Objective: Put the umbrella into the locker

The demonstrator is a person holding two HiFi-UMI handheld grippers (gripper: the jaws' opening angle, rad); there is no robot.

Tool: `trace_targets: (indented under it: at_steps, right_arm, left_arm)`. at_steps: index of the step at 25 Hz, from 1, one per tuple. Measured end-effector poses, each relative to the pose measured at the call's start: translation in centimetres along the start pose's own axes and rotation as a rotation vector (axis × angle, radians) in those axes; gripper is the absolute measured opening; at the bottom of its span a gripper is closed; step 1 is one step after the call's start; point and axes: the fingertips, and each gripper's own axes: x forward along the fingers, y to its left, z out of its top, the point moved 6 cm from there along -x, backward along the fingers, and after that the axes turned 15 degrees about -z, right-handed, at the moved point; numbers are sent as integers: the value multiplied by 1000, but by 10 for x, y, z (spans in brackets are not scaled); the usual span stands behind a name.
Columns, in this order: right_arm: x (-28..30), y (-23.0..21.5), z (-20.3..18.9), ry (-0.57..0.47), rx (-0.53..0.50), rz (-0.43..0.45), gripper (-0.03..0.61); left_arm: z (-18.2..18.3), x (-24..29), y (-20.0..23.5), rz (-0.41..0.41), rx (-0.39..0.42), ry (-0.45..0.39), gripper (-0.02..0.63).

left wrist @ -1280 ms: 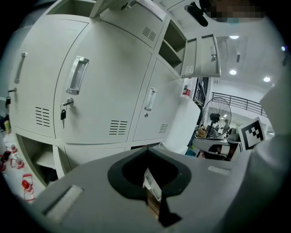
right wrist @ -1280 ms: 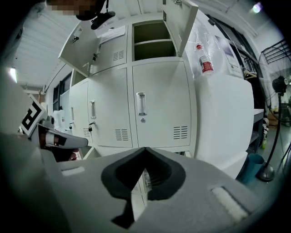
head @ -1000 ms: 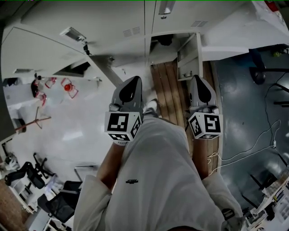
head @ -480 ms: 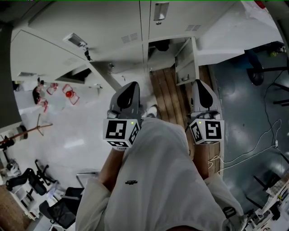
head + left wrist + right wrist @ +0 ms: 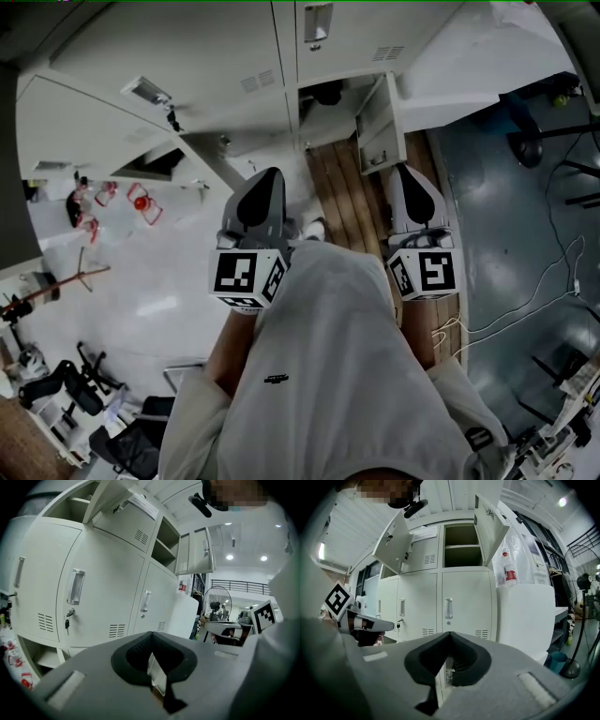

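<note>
Standing open: upper locker [image 5: 461, 536], door [image 5: 490, 524] swung right, dark item [image 5: 328, 95] inside, unidentifiable

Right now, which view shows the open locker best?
Right gripper view: the open locker faces it, shelf visible. Left gripper view catches it obliquely; head view mostly looks down on its door.

Workplace locker area: white metal lockers [image 5: 450, 581], standing fan [image 5: 216, 604], office chair [image 5: 536, 150].

White metal locker [image 5: 461, 536], door [image 5: 490, 524] swung wide open.
</note>
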Motion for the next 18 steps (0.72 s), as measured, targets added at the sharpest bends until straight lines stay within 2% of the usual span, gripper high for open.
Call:
trace_targets:
  at_steps: [18]
  right_arm:
    - [-3,4,1,9,0,9,2]
  left_arm:
    - [-6,-4,0,4,-9,11,18]
